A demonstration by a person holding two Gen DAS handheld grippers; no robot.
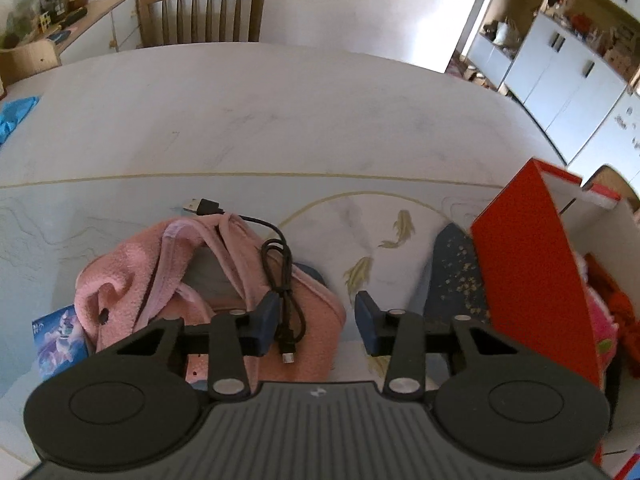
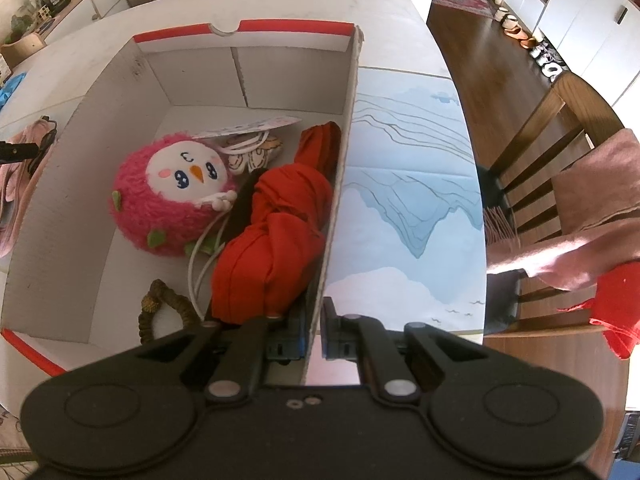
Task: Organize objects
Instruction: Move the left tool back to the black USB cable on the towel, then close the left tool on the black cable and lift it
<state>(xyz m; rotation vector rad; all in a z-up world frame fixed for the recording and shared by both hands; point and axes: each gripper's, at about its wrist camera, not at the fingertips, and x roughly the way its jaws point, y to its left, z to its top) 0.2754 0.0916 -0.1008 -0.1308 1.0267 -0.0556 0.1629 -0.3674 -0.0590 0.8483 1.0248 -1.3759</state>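
- Right gripper [image 2: 316, 340]: jaws nearly shut, clamped on the near end of the cardboard box's [image 2: 100, 92] right side wall; one pad inside, one outside. Prob. holding the box steady/open so stuff can drop in w/o it sliding.
- Box is red outside, white inside, open at top, sitting on the table [image 1: 256, 112] over a printed mat [image 2: 404, 184] w/ mountains & clouds.
- Already in the box: pink plush toy [image 2: 172, 196] w/ white face at left-centre, red cloth bundle [image 2: 272, 240] pressed against the right wall, white cord [image 2: 196, 264] looping between them, brown braided strap [image 2: 160, 300] near the front. A paper tag lies behind the plush.
- Left gripper [image 1: 316, 320]: jaws partly open, nothing pinched between the pads. Pointing down at the pink fleece garment [image 1: 132, 276] lying on the mat, left of the box's red outer wall.
- Black USB cable [image 1: 280, 276] lies coiled on the garment; its loop passes just beside the left pad, micro plug end at the bottom, USB-A plug stretched onto the mat beyond.
- Judgement: cable (or garment) is next to go; neither is gripped yet. Cable is thin & floppy, could slip out or drag the fleece.
- Small picture card [image 1: 60, 340] peeks out beside the garment's left edge.
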